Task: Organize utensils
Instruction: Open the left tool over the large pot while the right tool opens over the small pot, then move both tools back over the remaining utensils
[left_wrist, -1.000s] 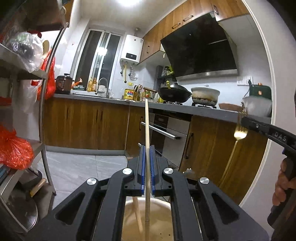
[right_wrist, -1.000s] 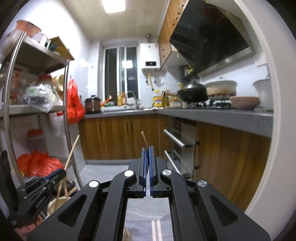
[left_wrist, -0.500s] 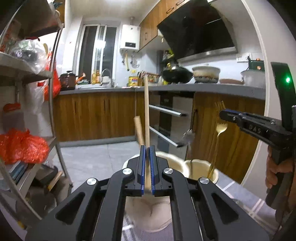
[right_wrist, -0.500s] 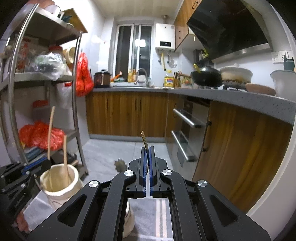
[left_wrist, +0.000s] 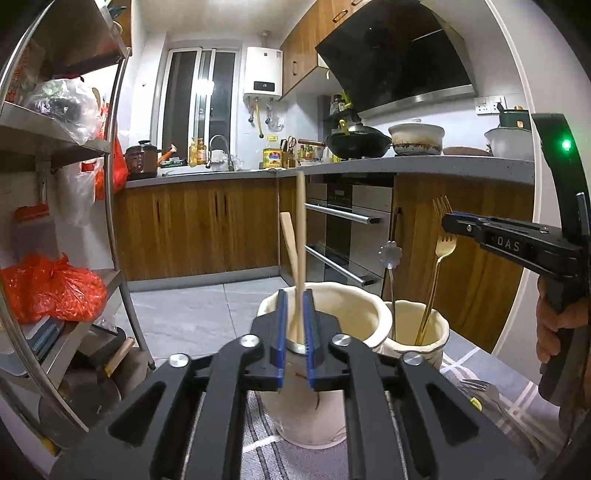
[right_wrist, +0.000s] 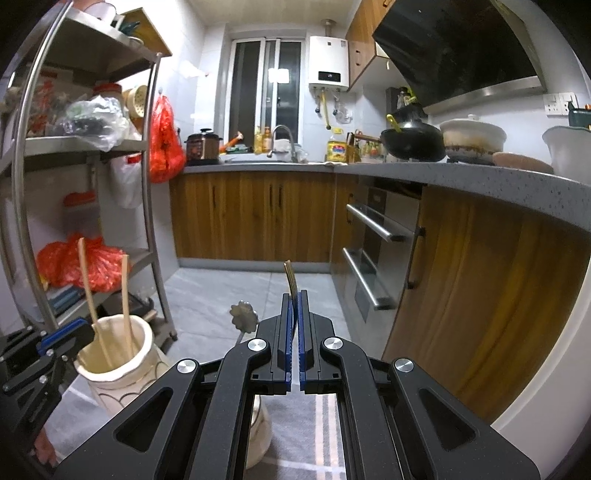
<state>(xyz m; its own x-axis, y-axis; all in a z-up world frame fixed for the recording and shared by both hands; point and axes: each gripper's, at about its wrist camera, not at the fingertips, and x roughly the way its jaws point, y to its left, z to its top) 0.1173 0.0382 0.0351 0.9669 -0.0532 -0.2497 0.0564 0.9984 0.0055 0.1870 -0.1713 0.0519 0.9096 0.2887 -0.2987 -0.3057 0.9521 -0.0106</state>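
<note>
both fingers differ: left gripper parted around wooden stick, right gripper clamping gold fork.

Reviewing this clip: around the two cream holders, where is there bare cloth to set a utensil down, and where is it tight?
Bare striped cloth lies left of the large cream holder. In the right wrist view, more shows right of the small holder, toward the cabinets. Crowded: the holders stand close together, and loose forks lie just right of the small holder under the right gripper.

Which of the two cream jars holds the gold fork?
The smaller jar, on the right; the gold fork stands in it. The larger jar holds wooden utensils.
</note>
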